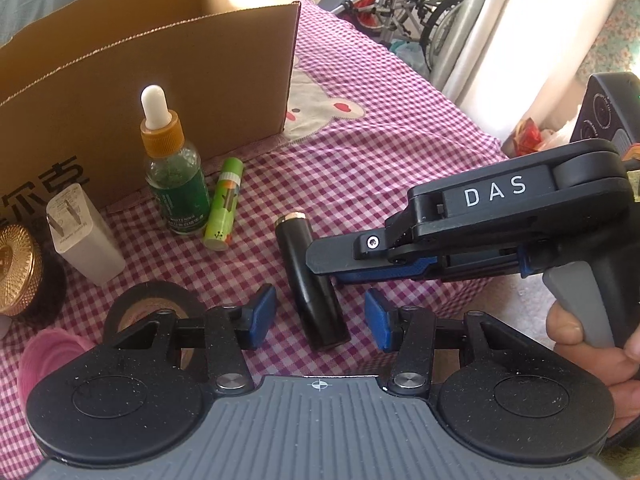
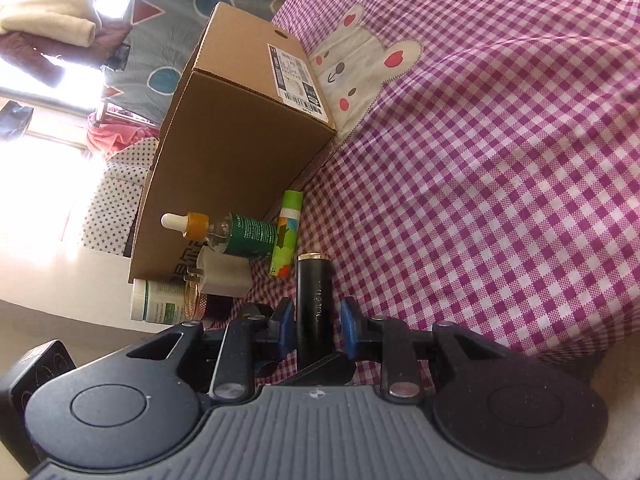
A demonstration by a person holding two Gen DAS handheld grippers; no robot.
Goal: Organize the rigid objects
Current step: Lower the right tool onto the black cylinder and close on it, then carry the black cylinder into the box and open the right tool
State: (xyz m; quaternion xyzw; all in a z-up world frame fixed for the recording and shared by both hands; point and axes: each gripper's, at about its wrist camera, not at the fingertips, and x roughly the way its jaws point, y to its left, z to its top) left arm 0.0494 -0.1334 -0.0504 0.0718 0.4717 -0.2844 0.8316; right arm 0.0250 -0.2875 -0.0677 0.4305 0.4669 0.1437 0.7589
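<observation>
nearest, the left gripper [image 1: 320,320] hovers with jaws apart, straddling the lower end of a black tube [image 1: 310,280] lying on the checked desk [image 1: 400,160]. the right gripper [image 2: 316,326] brackets the same tube; whether its jaws pinch it i cannot tell. a loose pinch might roll the tube into the green stick [image 1: 224,204] or dropper bottle [image 1: 174,176] before the cardboard box [image 1: 160,80].

One cardboard box [image 1: 152,80], one dropper bottle [image 1: 174,184], one green tube [image 1: 224,204], one black tube [image 1: 316,284], one white charger plug [image 1: 86,236], one roll of black tape [image 1: 152,300], one white jar [image 2: 154,300], two hand-held grippers.
</observation>
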